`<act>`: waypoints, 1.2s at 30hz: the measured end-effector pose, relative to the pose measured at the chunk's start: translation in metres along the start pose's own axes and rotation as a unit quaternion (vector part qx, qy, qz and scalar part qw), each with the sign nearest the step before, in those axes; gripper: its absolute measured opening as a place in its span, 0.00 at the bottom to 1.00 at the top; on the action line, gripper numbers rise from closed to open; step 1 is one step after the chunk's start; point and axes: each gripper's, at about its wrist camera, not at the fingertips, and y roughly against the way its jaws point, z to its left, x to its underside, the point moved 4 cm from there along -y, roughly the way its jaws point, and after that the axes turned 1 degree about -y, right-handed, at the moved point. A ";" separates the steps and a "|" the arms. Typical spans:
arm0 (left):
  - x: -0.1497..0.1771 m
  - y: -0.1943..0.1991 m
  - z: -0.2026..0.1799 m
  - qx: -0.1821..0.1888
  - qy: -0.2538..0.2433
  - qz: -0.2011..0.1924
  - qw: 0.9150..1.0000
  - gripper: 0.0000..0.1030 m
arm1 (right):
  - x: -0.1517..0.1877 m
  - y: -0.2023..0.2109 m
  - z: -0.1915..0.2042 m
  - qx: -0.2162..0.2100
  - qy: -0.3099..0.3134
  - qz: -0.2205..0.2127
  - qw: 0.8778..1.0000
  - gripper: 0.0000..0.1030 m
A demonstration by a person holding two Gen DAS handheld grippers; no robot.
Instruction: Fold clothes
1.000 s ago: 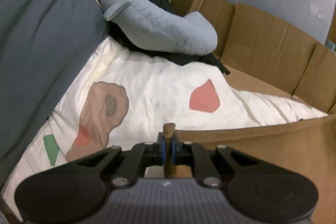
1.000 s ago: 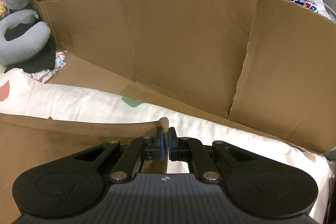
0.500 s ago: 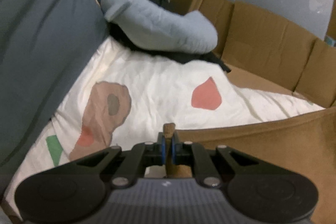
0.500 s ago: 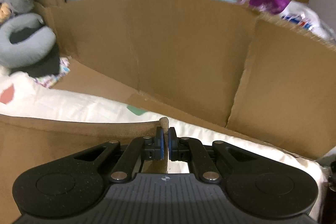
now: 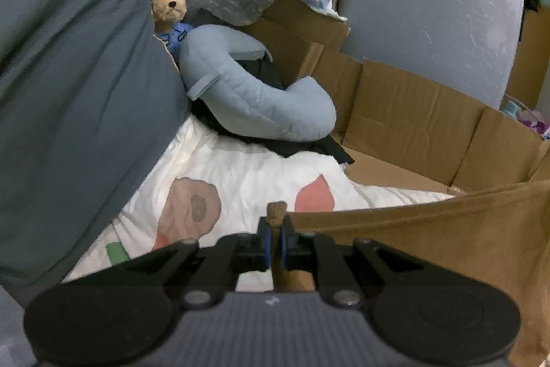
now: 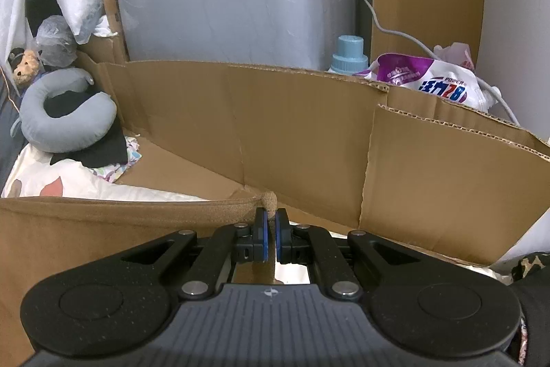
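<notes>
A white quilt [image 5: 261,174] printed with pink and green shapes fills the lower middle of the left wrist view, hemmed in by a cardboard wall [image 6: 302,133] that runs across the centre of the right wrist view and, at far left of the left view, by a dark grey cushion [image 5: 68,74]. Above the quilt hangs the garment being folded, a brown cloth [image 6: 103,229], its top edge stretched in a near-straight line across the lower left of the right view and the lower right of the left view [image 5: 447,229]. At upper left of the right view lie a grey neck pillow [image 6: 65,126] on a black garment [image 6: 103,147], with a teddy bear [image 5: 170,6] in a blue shirt behind them. A purple-and-white detergent bag [image 6: 429,81] and a blue bottle cap [image 6: 349,57] show above the cardboard at upper right.

The left gripper [image 5: 274,243] is clamped tight on one corner of the brown cloth, a nub of fabric poking out above the blue pads. The right gripper [image 6: 270,236] pinches the opposite corner the same way, jaws nearly touching.

Judging from the taut edge and the cloth hanging free below it, the fold looks barely begun: the garment is held up by two corners and spread, but no crease shows. What probably remains is to lay it down, bring one half over the other and set it aside.
</notes>
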 end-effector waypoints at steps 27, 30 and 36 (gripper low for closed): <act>0.031 -0.094 0.001 -0.042 -0.019 0.068 0.997 0.06 | 0.033 -0.129 -0.006 0.005 0.007 0.104 0.995 0.02; 0.032 -0.101 0.002 -0.046 -0.020 0.074 0.996 0.06 | 0.036 -0.137 -0.007 0.010 0.002 0.110 0.994 0.02; 0.027 -0.106 0.002 -0.048 -0.024 0.072 0.996 0.06 | 0.040 -0.150 -0.009 0.016 -0.006 0.115 0.993 0.02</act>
